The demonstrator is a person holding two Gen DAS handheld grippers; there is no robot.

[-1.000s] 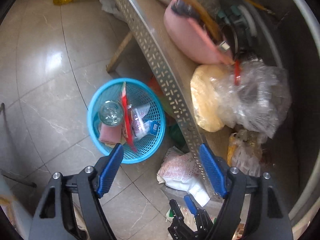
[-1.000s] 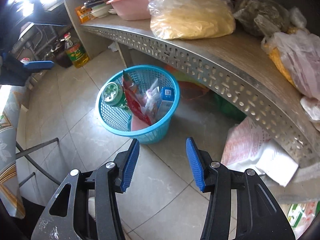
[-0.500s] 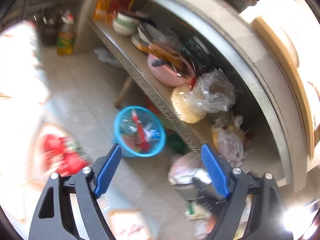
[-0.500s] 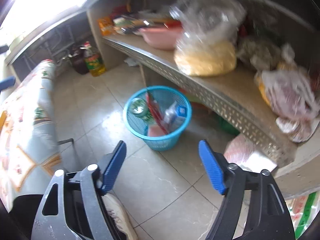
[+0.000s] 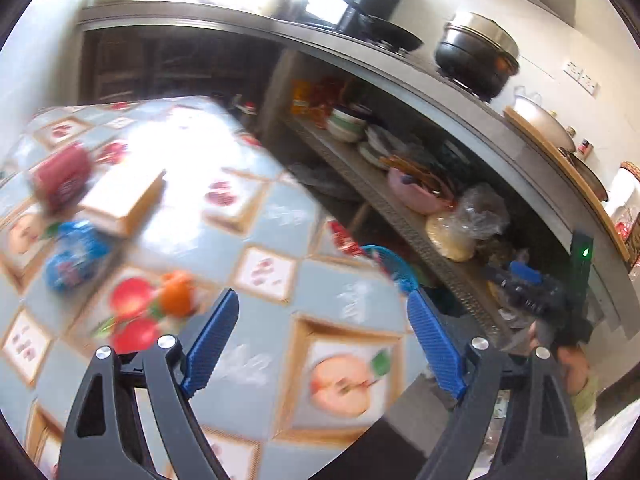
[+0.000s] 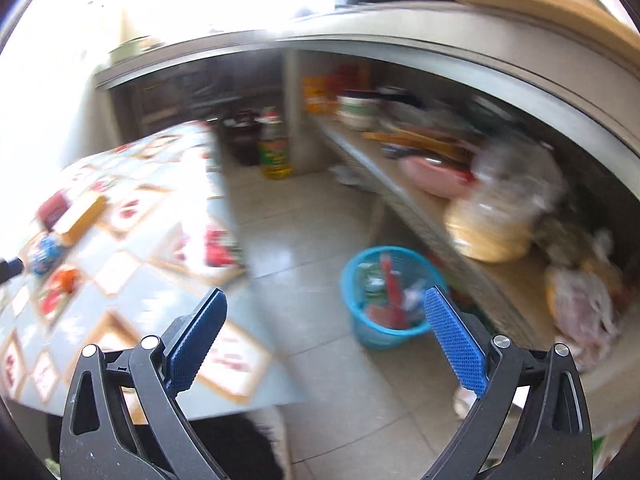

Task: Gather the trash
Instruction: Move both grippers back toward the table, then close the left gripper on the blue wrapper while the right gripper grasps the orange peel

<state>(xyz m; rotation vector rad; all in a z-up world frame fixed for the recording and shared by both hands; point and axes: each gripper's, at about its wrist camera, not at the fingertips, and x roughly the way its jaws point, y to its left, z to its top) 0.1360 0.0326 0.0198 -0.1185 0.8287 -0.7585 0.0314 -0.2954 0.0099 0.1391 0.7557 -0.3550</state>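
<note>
step: seeking next trash, judged | left gripper (image 5: pixel 322 338) spread, empty | right gripper (image 6: pixel 325 338) spread, empty | blue trash basket (image 6: pixel 390 334) on floor beside shelf, part-filled | blue wrapper (image 5: pixel 74 258) and red packet (image 5: pixel 62 178) on surface (image 5: pixel 280 216) | next: reach over, clamp one

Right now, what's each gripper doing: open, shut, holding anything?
Left gripper: open, holding nothing, above the table.
Right gripper: open, holding nothing, above the floor.

Pale tiled floor (image 6: pixel 360 392) fills the frame's lower centre. A patterned tablecloth table (image 6: pixel 132 280) occupies the left. A grey counter (image 6: pixel 460 60) with shelf (image 6: pixel 400 184) below arcs across the right. Strong daylight upper left.
</note>
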